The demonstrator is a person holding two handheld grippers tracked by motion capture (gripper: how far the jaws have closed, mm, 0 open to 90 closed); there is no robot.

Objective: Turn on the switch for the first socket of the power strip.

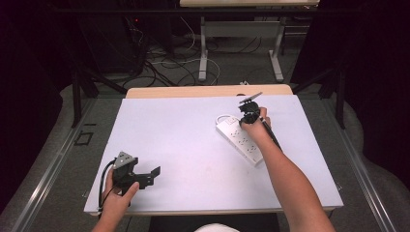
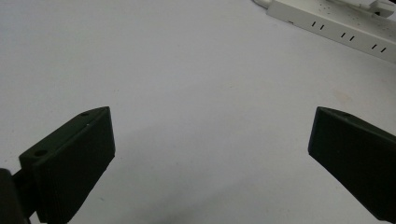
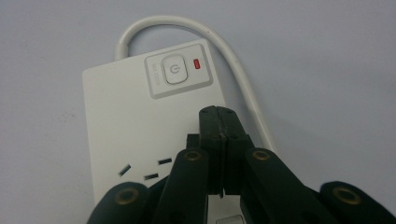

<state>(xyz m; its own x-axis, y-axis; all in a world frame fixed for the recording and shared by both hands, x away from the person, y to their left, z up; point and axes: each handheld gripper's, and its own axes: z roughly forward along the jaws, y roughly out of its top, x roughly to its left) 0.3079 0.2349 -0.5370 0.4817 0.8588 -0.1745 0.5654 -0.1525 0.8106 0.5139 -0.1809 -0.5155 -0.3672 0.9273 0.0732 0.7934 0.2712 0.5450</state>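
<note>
A person sits at a table (image 1: 159,92) covered by a white sheet (image 1: 193,145), seen from above, with a forearm reaching in from each bottom corner.

At the near left, the left hand (image 1: 116,200) holds the left gripper (image 1: 153,176) just above the sheet, with its cable looping back beside the wrist. Its own view shows the two black jaws spread wide, with nothing but bare white sheet between them.

Further right and further back lies a white power strip (image 1: 240,140), set at a slant across the sheet. Its white cord (image 3: 187,23) curves out of the far end in a loop. At that end sits a grey power button (image 3: 175,71) with a small red light (image 3: 197,64) just beside it.

The right gripper (image 1: 249,116) hovers over that far end of the strip. Its jaws are pressed together with nothing between them, the tips sitting just short of the button and above a socket (image 3: 144,170).
</note>
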